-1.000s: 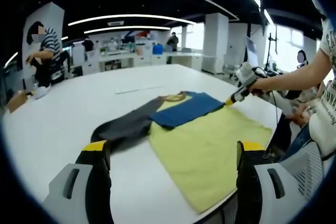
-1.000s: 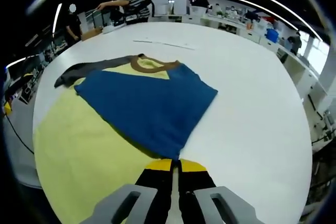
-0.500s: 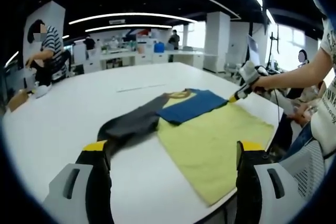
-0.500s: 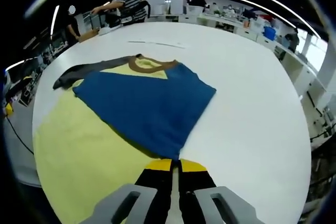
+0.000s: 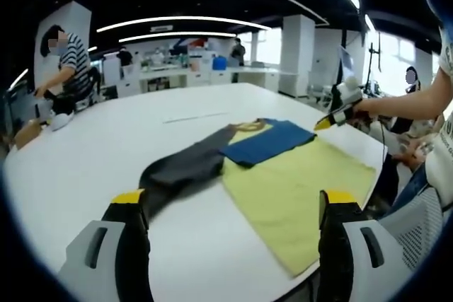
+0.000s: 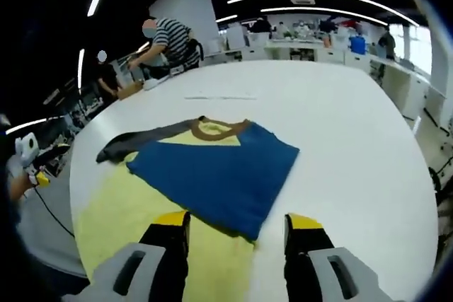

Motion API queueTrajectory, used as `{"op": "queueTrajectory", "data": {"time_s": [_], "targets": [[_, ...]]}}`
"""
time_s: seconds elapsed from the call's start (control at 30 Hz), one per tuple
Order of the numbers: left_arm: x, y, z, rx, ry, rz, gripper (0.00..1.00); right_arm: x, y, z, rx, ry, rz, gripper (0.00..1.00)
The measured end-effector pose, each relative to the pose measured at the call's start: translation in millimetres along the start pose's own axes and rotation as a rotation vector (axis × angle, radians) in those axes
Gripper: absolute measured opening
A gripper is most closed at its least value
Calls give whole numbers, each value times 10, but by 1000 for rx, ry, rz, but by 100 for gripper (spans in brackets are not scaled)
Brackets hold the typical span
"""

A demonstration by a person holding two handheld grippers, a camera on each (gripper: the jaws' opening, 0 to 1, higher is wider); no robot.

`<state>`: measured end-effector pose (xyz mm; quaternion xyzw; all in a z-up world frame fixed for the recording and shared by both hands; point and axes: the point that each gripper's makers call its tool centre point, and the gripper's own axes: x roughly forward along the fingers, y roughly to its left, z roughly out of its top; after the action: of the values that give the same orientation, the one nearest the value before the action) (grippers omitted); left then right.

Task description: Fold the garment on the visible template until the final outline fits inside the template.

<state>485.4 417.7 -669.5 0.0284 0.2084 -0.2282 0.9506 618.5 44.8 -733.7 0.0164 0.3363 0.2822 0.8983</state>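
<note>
the right gripper (image 6: 237, 235) hung with jaws spread, empty, blue sleeve (image 6: 212, 175) folded at 12 o'clock; left gripper (image 5: 230, 206) gaped, apparently waiting for the grey sleeve (image 5: 180, 171).

Open-plan office or lab: long white bench (image 5: 85, 146), ceiling strip lights (image 5: 177, 22), white pillars (image 5: 297, 54), far desks (image 6: 304, 37), seated person (image 6: 166, 40).

Each hand-held gripper has black jaws with yellow tips on grey housings: left hand-held gripper (image 5: 230, 206), right hand-held gripper (image 6: 237, 228). At 3 o'clock, a white printed shirt (image 5: 444, 139).
</note>
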Motion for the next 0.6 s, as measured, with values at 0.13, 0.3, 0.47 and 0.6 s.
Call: {"op": "queueTrajectory", "data": {"time_s": [0.13,0.3,0.47,0.6], "targets": [[7,41,-17,6,3,10,97,-65,165,30,-44,-22,33,72],[19,128,-79,10,7,18,97,-177,450,91,-84,-70,94,91],[13,357,-195,0,4,43,96,-313,724,122,-121,-96,139,99],[-1,499,-265,7,21,68,93,-418,868,159,-134,-115,160,99]]}}
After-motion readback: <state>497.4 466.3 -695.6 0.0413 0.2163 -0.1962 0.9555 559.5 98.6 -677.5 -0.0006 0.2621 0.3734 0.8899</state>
